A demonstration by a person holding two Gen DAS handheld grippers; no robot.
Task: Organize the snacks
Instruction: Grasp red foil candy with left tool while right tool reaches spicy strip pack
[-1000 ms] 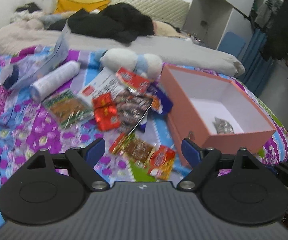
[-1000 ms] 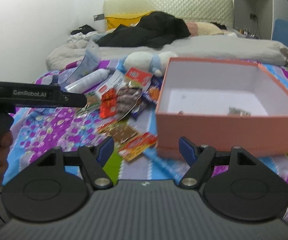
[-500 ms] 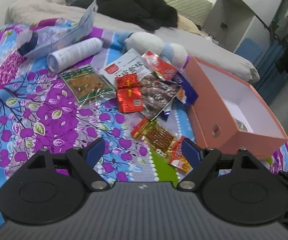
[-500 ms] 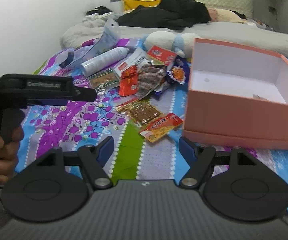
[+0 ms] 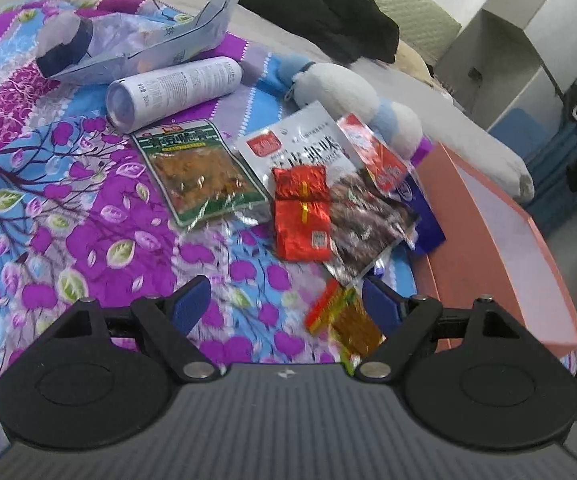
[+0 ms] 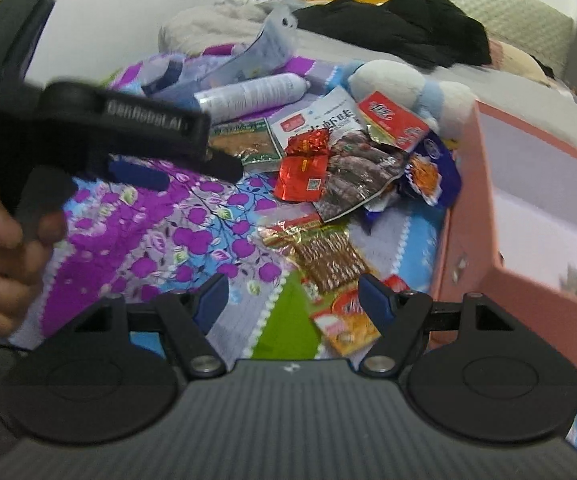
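Note:
Several snack packets lie in a heap on the purple floral bedspread: a green packet [image 5: 202,172], a red foil packet [image 5: 302,214], a white packet [image 5: 296,144] and a dark packet [image 5: 366,226]. A brown strip packet [image 6: 326,258] and an orange packet [image 6: 346,322] lie nearest. A pink open box [image 6: 536,200] stands to the right and also shows in the left wrist view [image 5: 496,252]. My left gripper [image 5: 286,308] is open and empty, low over the bedspread before the heap. My right gripper [image 6: 294,300] is open and empty above the orange packet.
A white cylindrical can [image 5: 172,90] and a pale blue pouch [image 5: 160,46] lie behind the snacks. A white and blue plush toy [image 5: 352,96] rests by the box. Black clothes [image 6: 400,24] lie on the far bed. The left gripper's body [image 6: 100,132] fills the left of the right view.
Both grippers have moved forward and down toward the snack heap. The box has slid to the right edge of both views. Both stay open.

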